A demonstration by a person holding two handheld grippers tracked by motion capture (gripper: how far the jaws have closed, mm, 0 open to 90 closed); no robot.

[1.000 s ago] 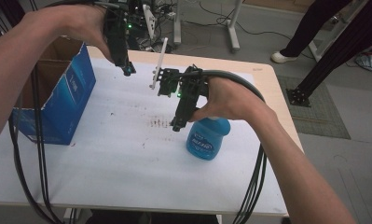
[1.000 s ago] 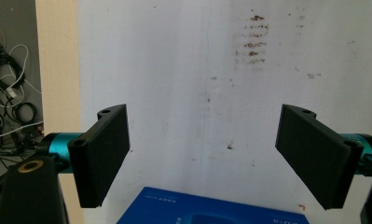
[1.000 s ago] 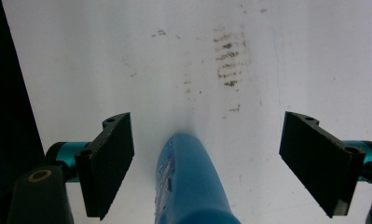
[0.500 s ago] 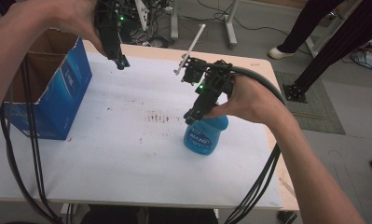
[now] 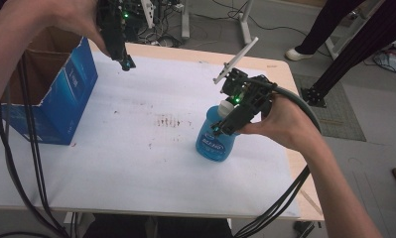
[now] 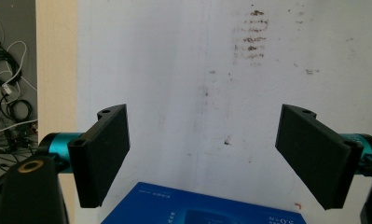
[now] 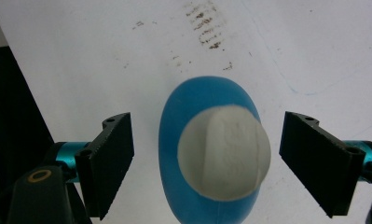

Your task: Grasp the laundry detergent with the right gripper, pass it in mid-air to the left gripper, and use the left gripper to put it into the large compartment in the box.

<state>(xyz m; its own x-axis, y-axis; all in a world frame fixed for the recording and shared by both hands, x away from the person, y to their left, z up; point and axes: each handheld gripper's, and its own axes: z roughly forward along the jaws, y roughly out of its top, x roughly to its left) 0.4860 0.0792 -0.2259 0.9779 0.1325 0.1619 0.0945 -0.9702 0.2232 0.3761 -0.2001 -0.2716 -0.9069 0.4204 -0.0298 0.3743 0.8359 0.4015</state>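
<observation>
Since the earlier frame your right gripper (image 7: pixel 207 163) has centred over the upright bottle (image 5: pixel 216 136), jaws apart astride its cap (image 7: pixel 224 158); your left gripper (image 6: pixel 202 154), likewise apart, hangs far-left.

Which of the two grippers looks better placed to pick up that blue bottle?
The right gripper, probably. Its open jaws stand either side of the blue bottle and its white cap, just above it. The left gripper hangs open far off, near the blue cardboard box.
</observation>
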